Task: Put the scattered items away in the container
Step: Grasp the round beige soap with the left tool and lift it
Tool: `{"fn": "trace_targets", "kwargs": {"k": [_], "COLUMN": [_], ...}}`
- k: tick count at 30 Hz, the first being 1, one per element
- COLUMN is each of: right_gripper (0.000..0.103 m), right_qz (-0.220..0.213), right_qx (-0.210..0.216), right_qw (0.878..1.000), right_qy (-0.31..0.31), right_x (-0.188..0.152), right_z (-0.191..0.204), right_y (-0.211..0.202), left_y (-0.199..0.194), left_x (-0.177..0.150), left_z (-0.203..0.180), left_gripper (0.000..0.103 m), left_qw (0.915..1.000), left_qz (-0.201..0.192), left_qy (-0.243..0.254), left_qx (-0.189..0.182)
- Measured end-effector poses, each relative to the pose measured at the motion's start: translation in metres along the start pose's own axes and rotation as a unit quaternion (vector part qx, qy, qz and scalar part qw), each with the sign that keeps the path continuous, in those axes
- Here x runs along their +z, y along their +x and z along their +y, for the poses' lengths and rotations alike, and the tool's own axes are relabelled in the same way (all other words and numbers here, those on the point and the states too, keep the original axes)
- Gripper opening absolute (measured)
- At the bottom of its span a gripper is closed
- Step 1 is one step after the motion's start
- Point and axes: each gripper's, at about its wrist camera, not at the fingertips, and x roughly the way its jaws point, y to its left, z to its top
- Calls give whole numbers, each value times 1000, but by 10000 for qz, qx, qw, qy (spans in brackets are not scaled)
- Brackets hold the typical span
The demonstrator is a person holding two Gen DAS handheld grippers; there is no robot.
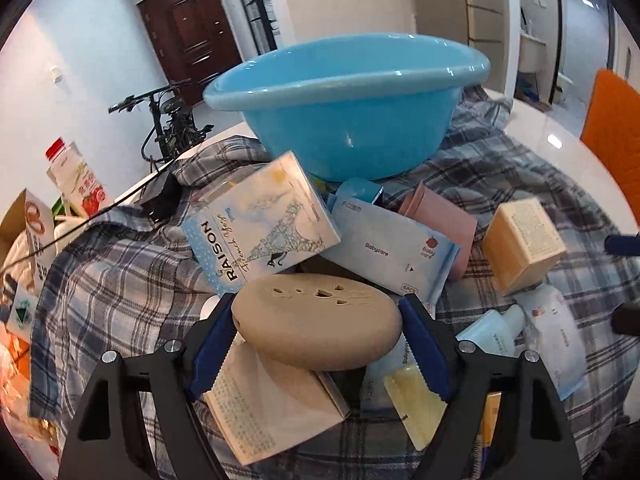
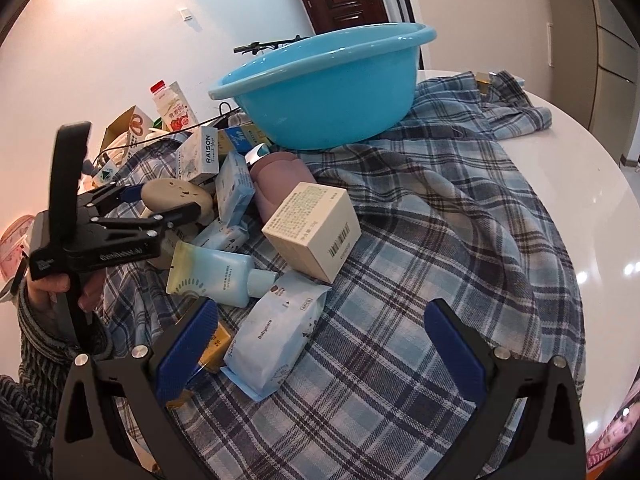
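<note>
A beige oval pebble-shaped object (image 1: 316, 320) (image 2: 176, 200) sits between the blue pads of my left gripper (image 1: 316, 300) (image 2: 168, 202), which is shut on its two ends above a white printed box (image 1: 268, 408). Behind it stands the blue plastic basin (image 1: 352, 128) (image 2: 320, 92), with nothing visible inside. A RAISON box (image 1: 260, 224), a Babycare wipes pack (image 1: 392, 252), a pink cup (image 1: 436, 216), a beige cube box (image 2: 312, 232) and a light blue tube (image 2: 216, 272) lie scattered around. My right gripper (image 2: 322, 308) hangs open over the plaid cloth (image 2: 400, 280), holding nothing.
A second wipes pack (image 2: 276, 332) lies just left of my right gripper. A milk carton (image 1: 76, 180) and bags crowd the table's left end. An orange chair (image 1: 616, 140) stands at the right. The white table (image 2: 580, 160) shows beyond the cloth. A person's hand (image 2: 44, 292) holds the left gripper.
</note>
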Motion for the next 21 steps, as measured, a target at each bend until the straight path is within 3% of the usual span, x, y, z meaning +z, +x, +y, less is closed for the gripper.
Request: {"fn": "trace_targets", "kwargs": {"k": [8, 21], "right_gripper": [103, 103], "right_qz": [101, 298], "right_qx": [193, 282], "right_qw": [9993, 9973], "right_qy": [-292, -606], "right_x": [7, 8], "right_z": [10, 22], "right_y": [6, 19], "left_y": [-31, -49], "left_x": [-4, -31], "left_z": [22, 9], "left_gripper": [81, 81], "left_qw": [9974, 9978], "left_qz": [-253, -245], "left_qy": [-665, -590], "left_qx": [-136, -201]}}
